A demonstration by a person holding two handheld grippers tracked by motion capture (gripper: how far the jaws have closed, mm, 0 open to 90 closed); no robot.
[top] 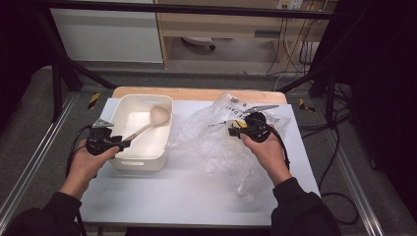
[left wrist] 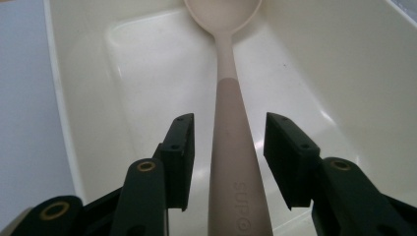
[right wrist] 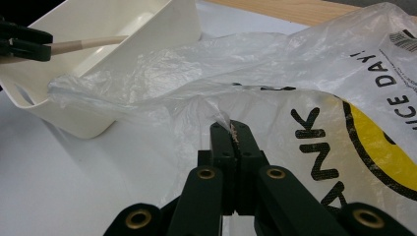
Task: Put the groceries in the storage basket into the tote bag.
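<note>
Left gripper [left wrist: 228, 147], jaws spread astride the spoon [left wrist: 235, 162] handle in the bin [top: 129, 160]; right gripper [right wrist: 231, 132] pinches the bag [right wrist: 305, 73].

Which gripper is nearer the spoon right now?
Left. The left gripper has the spoon handle between its open jaws, over the bin. The right gripper pinches the plastic bag, off to the side.

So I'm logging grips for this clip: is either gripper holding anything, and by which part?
The right gripper pinches a fold of the plastic bag. The left gripper straddles the spoon handle, pads not yet touching.
</note>
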